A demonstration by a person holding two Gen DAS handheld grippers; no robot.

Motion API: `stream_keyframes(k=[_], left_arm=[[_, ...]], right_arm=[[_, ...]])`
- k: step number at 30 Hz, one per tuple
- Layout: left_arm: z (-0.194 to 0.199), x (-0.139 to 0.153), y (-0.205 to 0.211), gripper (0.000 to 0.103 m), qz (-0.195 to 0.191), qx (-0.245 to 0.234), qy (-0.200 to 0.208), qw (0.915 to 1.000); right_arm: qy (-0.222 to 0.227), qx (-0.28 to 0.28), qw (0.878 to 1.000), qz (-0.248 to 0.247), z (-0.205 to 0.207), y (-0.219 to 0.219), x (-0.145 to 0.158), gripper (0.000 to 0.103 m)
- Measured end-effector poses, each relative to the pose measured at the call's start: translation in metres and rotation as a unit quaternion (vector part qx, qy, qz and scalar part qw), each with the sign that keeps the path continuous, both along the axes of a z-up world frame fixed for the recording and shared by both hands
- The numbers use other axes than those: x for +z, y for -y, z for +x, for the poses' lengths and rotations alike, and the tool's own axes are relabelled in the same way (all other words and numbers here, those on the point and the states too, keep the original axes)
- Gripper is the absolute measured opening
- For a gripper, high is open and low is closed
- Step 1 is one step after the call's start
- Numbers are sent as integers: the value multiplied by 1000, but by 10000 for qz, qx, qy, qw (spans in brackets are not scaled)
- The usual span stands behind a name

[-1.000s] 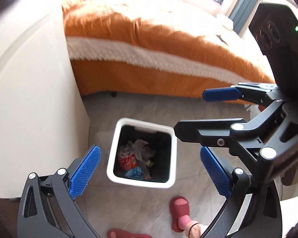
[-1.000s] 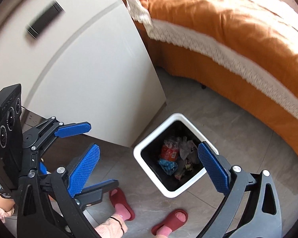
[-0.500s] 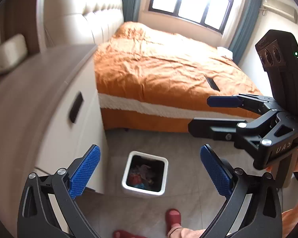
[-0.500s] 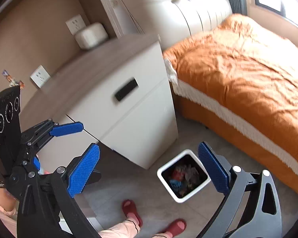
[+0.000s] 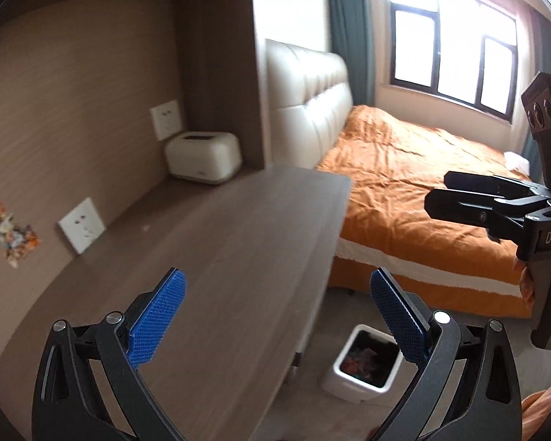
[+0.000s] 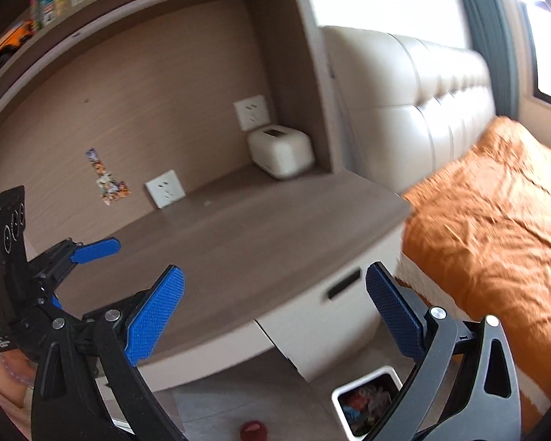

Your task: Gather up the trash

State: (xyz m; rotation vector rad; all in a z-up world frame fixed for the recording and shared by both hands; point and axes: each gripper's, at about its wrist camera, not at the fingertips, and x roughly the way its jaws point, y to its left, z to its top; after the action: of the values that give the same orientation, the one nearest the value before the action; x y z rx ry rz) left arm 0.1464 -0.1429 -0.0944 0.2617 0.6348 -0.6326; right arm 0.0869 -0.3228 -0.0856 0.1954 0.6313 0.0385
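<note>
White square bin (image 5: pixel 362 384) upright on floor (colourful trash (image 5: pixel 363 360) inside)

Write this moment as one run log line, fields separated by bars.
left gripper: open, empty | right gripper: open, empty | white square trash bin: on floor beside desk, holds trash | wooden desk top: no trash visible

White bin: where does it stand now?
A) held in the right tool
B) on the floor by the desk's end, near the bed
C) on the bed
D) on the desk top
B: the white bin stands on the floor below the desk end, beside the orange bed, trash inside.
</note>
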Motion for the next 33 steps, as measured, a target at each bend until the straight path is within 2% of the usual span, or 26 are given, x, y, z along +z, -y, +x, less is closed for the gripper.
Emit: stream_keyframes(k=[8,15,20,26,33], left_arm=[[17,36,-82,98,-151,1223,113,9923],[24,46,-127,98,-232,1906,254,9811],[27,59,-149,98,-271,2198,404,9743],[39,68,-176,98,-525,2302,308,9712],[45,72,-190,98,-430,2315,423,9710]], right_arm=[[319,932,9951,-43,45,-58,22,99],[598,1422,9879,-182,73,-102,39,99],[785,1605,9836,-235,85,-127,50,99],[887,1713,9808,-301,95,-150,56,99],[939,1755,9792,-388,107,-174,59,99]])
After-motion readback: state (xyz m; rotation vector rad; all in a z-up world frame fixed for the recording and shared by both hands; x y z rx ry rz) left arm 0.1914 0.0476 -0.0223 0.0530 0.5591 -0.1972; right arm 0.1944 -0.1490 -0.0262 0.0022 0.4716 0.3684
